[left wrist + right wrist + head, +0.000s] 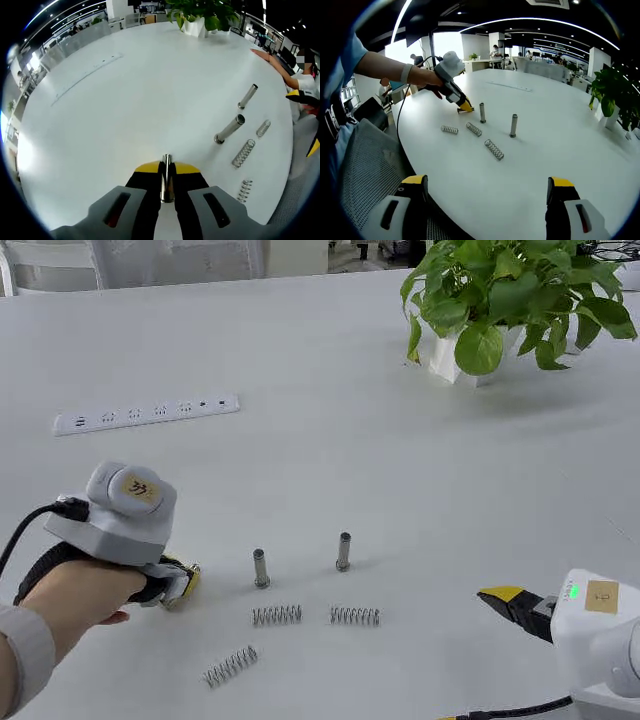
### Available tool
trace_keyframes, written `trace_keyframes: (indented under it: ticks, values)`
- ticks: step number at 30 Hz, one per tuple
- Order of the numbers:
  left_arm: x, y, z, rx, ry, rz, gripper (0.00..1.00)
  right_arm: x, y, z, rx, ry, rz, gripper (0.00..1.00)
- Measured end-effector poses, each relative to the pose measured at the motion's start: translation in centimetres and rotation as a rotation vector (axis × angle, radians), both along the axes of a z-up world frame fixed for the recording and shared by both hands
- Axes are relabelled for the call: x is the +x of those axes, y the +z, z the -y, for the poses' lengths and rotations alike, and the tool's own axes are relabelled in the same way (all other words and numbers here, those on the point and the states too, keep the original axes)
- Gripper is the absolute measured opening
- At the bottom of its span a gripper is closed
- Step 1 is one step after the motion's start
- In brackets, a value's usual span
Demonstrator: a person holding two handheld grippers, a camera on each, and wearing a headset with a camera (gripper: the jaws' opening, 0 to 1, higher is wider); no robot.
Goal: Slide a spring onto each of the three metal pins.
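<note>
Third pin [166, 181]: a short metal rod pinched lengthwise between the pressed-together jaws of the left gripper [166, 164]. Its end pokes just past the yellow tips, low over the table [330, 440].

Near pin [261, 568] and far pin [344, 551] stand upright and bare, just beside that gripper. Two springs, the left spring [277, 615] and the right spring [355, 615], lie flat in front of them. The loose spring [231, 665] lies apart, nearer the person. No spring is on a pin.

The right gripper [505, 598] waits well apart to the right, its jaws spread wide around nothing.

The step in hand looks like standing the held pin in line with the others. It should go well if:
- the base meets the table flat and the shaft is vertical;
- the jaws ease open only once the pin is steady, so the tips do not tip it;
- room is left beside the near pin for a spring to be lowered over it.

Writing: the sticker [141, 488] on the left gripper carries a dark scrawl, and the tan label [601, 596] on the right gripper carries one character. Both are too small to read. The power strip [146, 412] shows no legible brand.
</note>
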State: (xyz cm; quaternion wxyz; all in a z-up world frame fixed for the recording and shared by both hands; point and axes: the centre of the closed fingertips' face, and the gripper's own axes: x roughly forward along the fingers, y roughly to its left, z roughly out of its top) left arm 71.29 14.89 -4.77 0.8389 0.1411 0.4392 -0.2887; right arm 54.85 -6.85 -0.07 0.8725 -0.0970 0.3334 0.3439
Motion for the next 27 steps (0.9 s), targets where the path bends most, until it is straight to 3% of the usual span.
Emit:
trace_keyframes:
  ticks: [17, 27]
  values:
    - [0.1, 0.1, 0.2, -0.075, 0.059, 0.002, 0.05, -0.4, -0.2, -0.1, -0.002, 0.008, -0.012, 0.99]
    - [0.2, 1.4, 0.2, -0.108, 0.054, 0.036, 0.05, -0.4, -0.4, -0.3, -0.002, 0.012, -0.016, 0.99]
